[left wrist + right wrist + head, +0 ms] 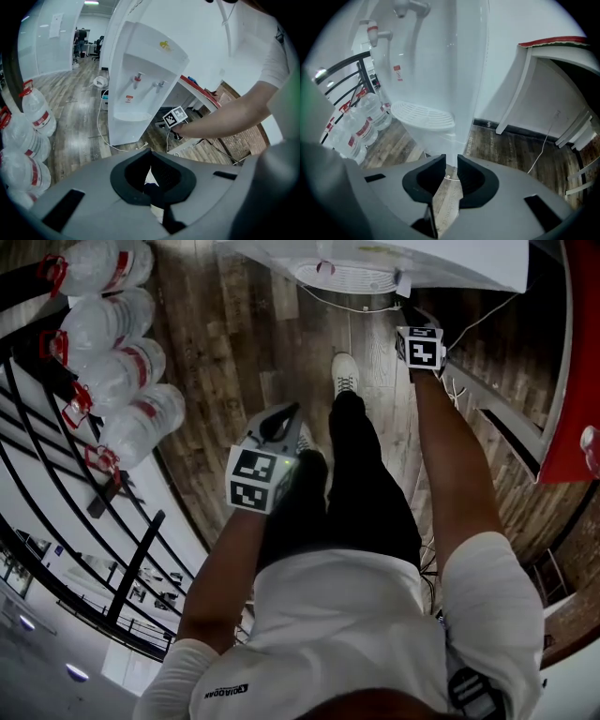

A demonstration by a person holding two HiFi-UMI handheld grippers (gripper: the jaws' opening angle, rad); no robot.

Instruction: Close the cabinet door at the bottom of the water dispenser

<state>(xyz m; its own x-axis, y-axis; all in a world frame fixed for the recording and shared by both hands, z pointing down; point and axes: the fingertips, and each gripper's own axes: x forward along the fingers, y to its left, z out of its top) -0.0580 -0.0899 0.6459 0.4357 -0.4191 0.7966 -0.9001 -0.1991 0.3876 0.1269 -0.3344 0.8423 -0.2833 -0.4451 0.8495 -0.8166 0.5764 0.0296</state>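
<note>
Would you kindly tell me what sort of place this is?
Likely an office: a white water dispenser, spare water bottles stacked nearby, and desk chairs in the background.

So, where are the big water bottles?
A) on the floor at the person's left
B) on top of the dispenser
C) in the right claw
A: the water bottles stand in a row on the wooden floor beside the black railing.

Tool (450, 165), jaws apart, beside water dispenser (440, 70)
</note>
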